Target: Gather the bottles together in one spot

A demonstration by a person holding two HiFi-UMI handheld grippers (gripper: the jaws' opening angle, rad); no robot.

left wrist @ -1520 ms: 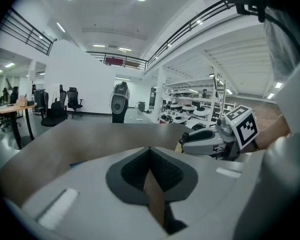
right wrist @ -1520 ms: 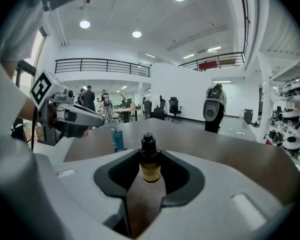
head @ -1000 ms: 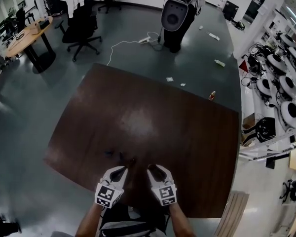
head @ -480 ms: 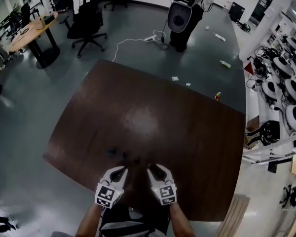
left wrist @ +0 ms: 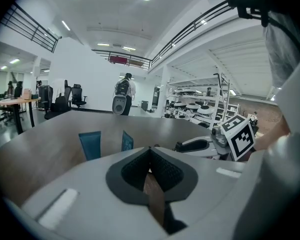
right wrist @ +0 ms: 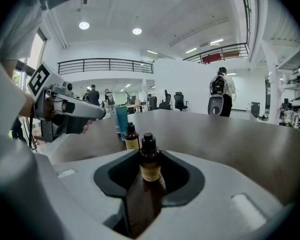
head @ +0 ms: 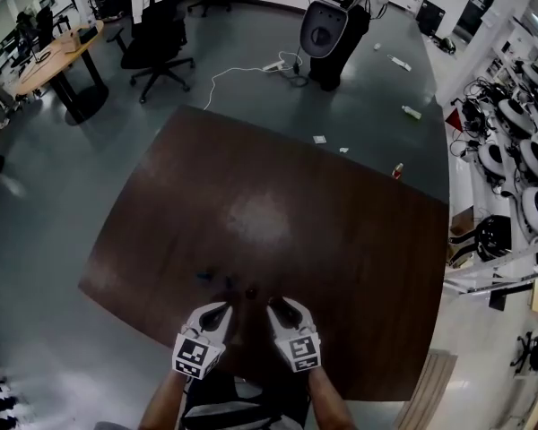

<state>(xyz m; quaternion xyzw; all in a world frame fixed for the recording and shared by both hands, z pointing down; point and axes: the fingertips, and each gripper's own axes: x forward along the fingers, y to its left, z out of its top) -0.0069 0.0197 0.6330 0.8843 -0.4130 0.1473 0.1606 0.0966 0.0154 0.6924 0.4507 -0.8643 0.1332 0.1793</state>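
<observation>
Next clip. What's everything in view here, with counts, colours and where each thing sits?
table: one, dark brown, middle of the head view
brown bottles: two, black caps, upright near the table's near edge; the second stands behind the first
blue tubes: two, upright beside the bottles
office chairs: at least two, black, floor at far left
desk: one, light wood, far left
standing machine: one, black and white, floor beyond the table
small bottle: one, reddish, floor off the table's far right corner
shelves: white round devices, right edge
left hand-held gripper: white, jaws together
right hand-held gripper: white, jaws apart, nearest bottle ahead, ungripped
</observation>
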